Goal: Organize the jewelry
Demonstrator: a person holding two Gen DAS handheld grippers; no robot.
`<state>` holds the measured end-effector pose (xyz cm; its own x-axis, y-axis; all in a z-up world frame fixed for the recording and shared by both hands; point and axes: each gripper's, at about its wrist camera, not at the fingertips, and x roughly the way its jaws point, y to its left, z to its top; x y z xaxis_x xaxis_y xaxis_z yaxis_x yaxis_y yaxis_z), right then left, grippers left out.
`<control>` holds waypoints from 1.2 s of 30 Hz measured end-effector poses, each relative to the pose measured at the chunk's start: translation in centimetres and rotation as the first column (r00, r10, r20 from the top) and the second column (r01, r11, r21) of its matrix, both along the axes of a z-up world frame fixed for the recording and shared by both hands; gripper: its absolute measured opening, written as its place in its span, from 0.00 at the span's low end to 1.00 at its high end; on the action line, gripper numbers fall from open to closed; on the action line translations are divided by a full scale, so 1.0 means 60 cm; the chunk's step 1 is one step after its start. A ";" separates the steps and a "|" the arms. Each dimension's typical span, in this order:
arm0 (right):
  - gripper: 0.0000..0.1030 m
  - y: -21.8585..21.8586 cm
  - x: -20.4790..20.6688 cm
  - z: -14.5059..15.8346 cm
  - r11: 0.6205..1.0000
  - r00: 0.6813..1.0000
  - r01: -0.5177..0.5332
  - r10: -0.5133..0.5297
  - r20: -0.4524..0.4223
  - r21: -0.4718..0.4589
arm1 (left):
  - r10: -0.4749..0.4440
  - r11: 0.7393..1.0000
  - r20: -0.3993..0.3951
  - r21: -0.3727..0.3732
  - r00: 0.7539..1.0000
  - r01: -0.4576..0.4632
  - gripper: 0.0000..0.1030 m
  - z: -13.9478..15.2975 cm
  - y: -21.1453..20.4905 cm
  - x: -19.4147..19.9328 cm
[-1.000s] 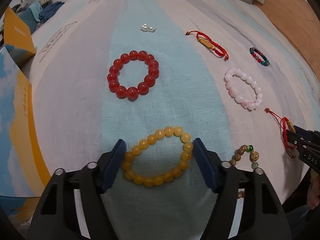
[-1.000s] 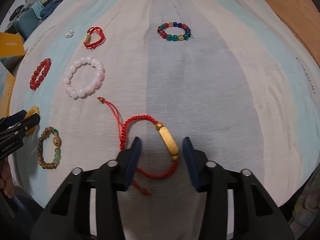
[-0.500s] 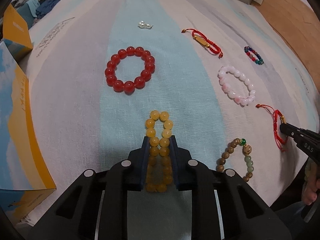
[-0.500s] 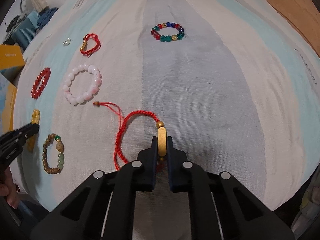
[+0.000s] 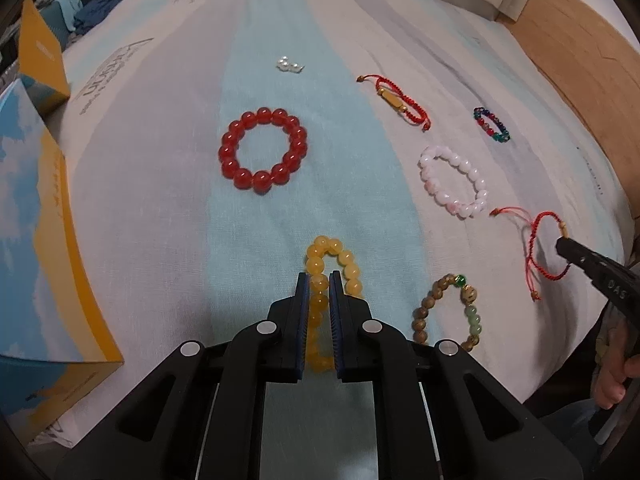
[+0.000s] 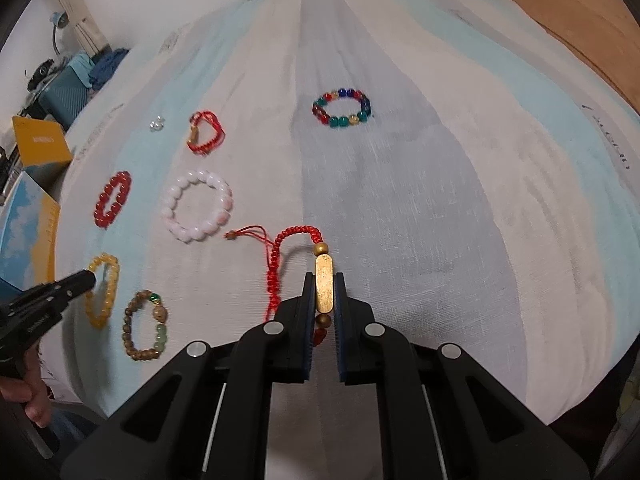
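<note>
Beside the wooden-bead bracelet (image 5: 448,312), left gripper (image 5: 319,280) pinches the yellow bead bracelet (image 5: 330,264); right gripper (image 6: 323,280) clamps the red cord bracelet (image 6: 288,256). Lift both slowly, keeping dangling loops from snagging.

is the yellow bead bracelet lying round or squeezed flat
Squeezed. The left gripper is shut on the yellow bracelet, pinching it into a narrow loop; only its far end bulges beyond the fingertips.
</note>
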<state>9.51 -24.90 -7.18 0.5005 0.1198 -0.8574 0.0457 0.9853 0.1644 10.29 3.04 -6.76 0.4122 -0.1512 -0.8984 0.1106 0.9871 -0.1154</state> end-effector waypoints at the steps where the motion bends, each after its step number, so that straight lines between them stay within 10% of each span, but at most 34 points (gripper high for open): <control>1: 0.07 0.003 -0.002 0.001 1.000 1.000 -0.003 0.003 0.001 0.004 | 0.000 1.000 -0.001 -0.002 1.000 0.000 0.09 0.001 0.001 -0.003; 5: 0.07 0.010 -0.012 0.001 1.000 1.000 -0.015 0.015 -0.003 -0.004 | 0.010 1.000 0.013 0.004 1.000 -0.010 0.11 0.001 0.003 -0.010; 7: 0.07 0.010 -0.017 0.002 1.000 1.000 -0.017 0.017 -0.002 -0.006 | 0.026 1.000 0.004 0.015 1.000 -0.026 0.35 -0.009 0.005 -0.008; 12: 0.07 0.010 -0.019 -0.003 1.000 1.000 -0.023 0.023 -0.009 -0.017 | 0.033 0.998 0.011 0.047 0.999 -0.033 0.56 -0.030 0.003 -0.003; 31: 0.07 0.015 -0.005 -0.011 0.999 0.999 -0.040 0.039 -0.022 -0.034 | 0.025 0.994 0.047 0.106 0.999 -0.030 0.83 -0.046 -0.021 0.016; 36: 0.07 0.016 -0.006 -0.011 0.998 0.999 -0.044 0.043 -0.024 -0.036 | 0.053 0.998 0.067 0.010 0.996 -0.054 0.88 -0.026 -0.006 0.014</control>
